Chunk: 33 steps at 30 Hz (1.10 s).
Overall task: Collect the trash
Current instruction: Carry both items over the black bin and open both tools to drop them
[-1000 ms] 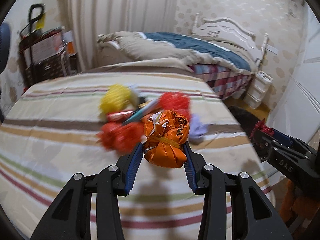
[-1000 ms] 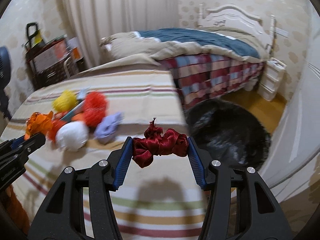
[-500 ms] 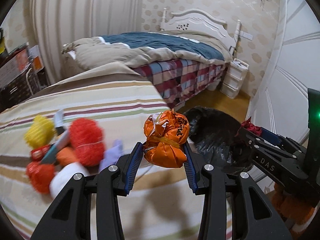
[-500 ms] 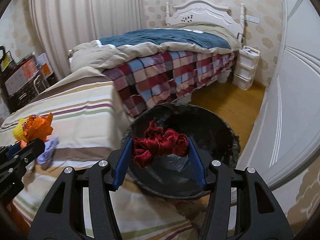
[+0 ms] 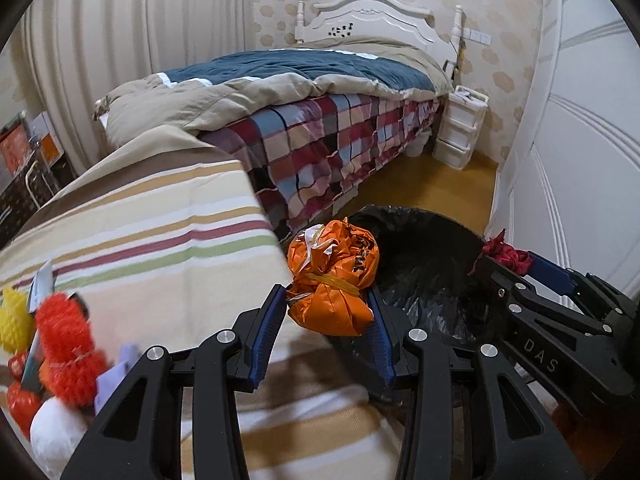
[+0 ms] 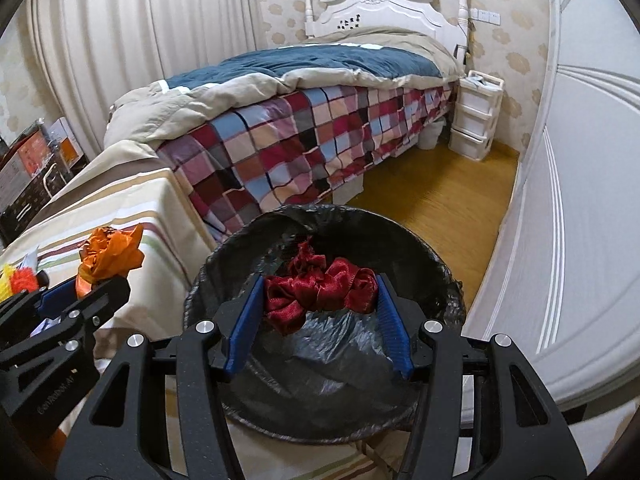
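Note:
My left gripper [image 5: 326,316] is shut on a crumpled orange bag [image 5: 334,276] and holds it over the striped table's right edge, beside a bin lined with a black bag [image 5: 424,248]. My right gripper [image 6: 320,304] is shut on a dark red fabric scrap [image 6: 320,290] and holds it directly above the bin's opening [image 6: 416,252]. The right gripper also shows in the left wrist view [image 5: 506,258], over the bin. The left gripper with the orange bag shows in the right wrist view [image 6: 110,254], left of the bin.
More trash lies on the striped tablecloth [image 5: 160,232] at the lower left: a red mesh ball [image 5: 66,340], a yellow ball [image 5: 14,320], a white ball [image 5: 56,428], a purple piece [image 5: 116,372]. A bed [image 6: 320,128] stands behind. A white door [image 6: 580,240] is right of the bin.
Both grippers swung right from over the table toward the bin, each still holding its item. The right gripper is now above the bin opening; the left reached the table's edge.

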### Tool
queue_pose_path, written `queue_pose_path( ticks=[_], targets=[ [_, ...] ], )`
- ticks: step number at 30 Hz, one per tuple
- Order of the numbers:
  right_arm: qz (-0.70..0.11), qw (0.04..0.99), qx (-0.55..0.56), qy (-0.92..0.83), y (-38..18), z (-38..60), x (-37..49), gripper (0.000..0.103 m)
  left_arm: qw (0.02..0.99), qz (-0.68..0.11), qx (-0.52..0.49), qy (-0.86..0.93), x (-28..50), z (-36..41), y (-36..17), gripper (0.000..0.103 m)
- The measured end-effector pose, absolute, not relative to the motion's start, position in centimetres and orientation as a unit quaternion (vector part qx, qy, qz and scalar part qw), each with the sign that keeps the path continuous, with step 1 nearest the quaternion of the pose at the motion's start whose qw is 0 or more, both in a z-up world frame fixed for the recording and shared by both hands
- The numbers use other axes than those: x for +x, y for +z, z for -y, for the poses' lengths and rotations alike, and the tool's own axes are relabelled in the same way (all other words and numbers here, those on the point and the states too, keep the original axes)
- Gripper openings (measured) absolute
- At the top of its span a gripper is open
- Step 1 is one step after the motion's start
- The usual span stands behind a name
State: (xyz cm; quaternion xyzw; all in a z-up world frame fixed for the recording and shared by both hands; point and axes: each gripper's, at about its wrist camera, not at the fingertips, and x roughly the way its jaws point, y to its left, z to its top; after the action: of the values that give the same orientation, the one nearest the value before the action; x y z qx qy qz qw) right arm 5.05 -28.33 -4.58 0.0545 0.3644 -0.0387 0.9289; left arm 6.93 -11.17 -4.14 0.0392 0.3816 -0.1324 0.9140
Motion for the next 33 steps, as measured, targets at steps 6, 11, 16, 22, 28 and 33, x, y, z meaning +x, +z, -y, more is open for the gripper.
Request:
queue_pose_path(
  ticks=[6, 11, 16, 22, 28, 33],
  targets=[
    [-0.373, 0.925, 0.063, -0.049, -5.6, 29.6, 6.3, 0.054, 0.911, -0.387, 0.054, -0.129, 8.7, 12.9, -5.0, 0.042],
    [-0.377, 0.922, 0.068, -0.055, -6.1, 30.5, 7.0, 0.054, 0.908, -0.396, 0.059, -0.125, 9.3, 13.6, -5.5, 0.042],
    [-0.377, 0.922, 0.072, -0.057, -6.3, 30.9, 7.2, 0.059, 0.908, -0.394, 0.071, -0.125, 9.7, 14.2, -5.5, 0.044],
    [-0.369, 0.924, 0.074, -0.069, -6.0, 31.3, 7.4, 0.071, 0.913, -0.386, 0.062, -0.115, 9.6, 14.0, -5.0, 0.073],
    [-0.359, 0.927, 0.075, -0.082, -5.3, 31.6, 6.9, 0.078, 0.917, -0.384, 0.054, -0.094, 9.5, 13.0, -4.7, 0.081],
    [-0.354, 0.929, 0.072, -0.083, -4.8, 31.1, 6.1, 0.08, 0.92, -0.381, 0.046, -0.084, 8.7, 11.6, -4.0, 0.085]
  ],
)
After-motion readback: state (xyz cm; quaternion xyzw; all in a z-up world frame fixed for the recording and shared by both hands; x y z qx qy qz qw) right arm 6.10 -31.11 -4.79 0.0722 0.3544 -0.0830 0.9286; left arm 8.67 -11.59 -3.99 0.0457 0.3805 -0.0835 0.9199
